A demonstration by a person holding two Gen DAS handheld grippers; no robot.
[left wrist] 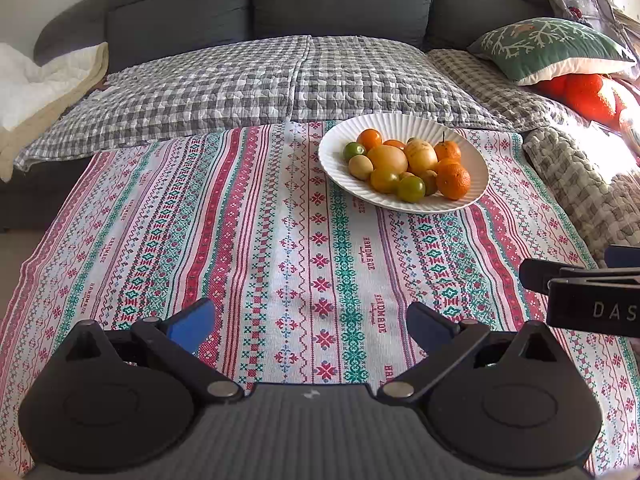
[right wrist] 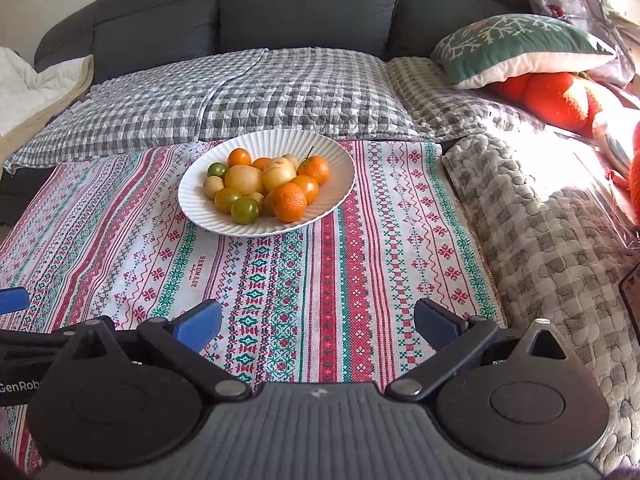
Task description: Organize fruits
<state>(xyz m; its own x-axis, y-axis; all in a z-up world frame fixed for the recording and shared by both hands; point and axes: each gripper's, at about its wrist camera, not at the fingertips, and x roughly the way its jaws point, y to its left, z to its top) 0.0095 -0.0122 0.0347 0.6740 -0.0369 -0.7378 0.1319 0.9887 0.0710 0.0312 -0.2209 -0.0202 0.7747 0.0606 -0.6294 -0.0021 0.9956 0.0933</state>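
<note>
round glossy fruits (right wrist: 264, 186) heaped on ribbed plate (right wrist: 340, 152)

Fruits at the bottom of the pile in the white plate (left wrist: 472, 184) are partly covered by those above; their kind cannot be determined. Right of the plate, the orange plush item (left wrist: 588, 94) lies partly under the green cushion (left wrist: 552, 46). The right gripper (left wrist: 580, 292) is cut off by the left wrist view's right edge.
</note>
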